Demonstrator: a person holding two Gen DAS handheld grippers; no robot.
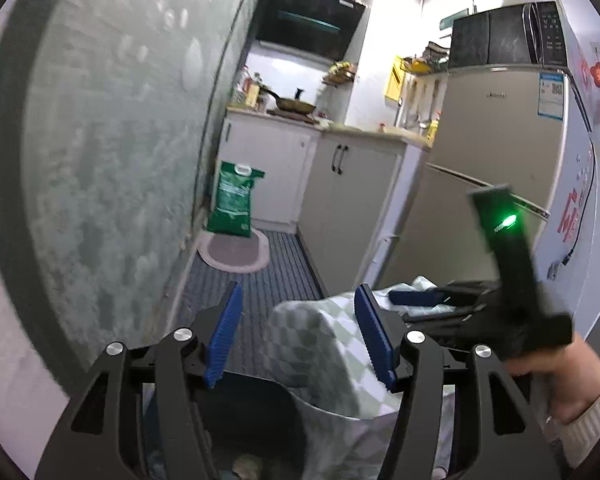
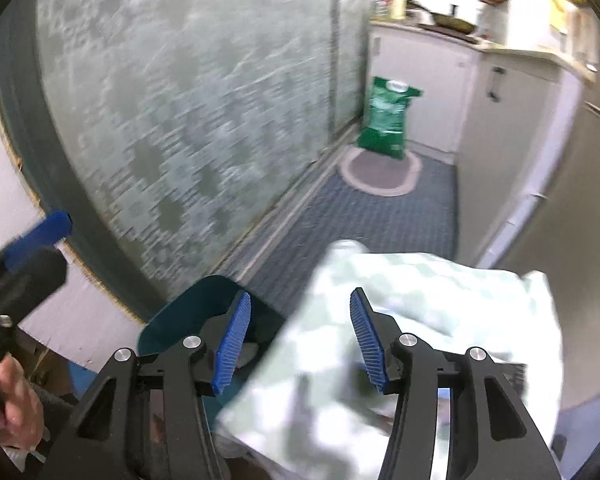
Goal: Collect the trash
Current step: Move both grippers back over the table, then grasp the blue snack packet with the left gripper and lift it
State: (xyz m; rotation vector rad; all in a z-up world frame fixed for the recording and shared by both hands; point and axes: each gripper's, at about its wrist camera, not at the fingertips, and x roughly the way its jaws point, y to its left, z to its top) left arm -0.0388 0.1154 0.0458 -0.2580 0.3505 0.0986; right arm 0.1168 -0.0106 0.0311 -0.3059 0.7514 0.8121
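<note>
A green-and-white checked trash bag lines a dark teal bin on the kitchen floor. The bag is pulled up and bunched over the bin's right side. My left gripper is open over the bin, its right pad against the bag's edge. My right gripper is open above the bag, with nothing between its pads. The right gripper also shows in the left wrist view, low behind the bag. Some crumpled trash lies at the bin's bottom.
A frosted glass sliding door runs along the left. A green sack stands on an oval mat ahead. Cabinets and a fridge with a microwave on top line the right.
</note>
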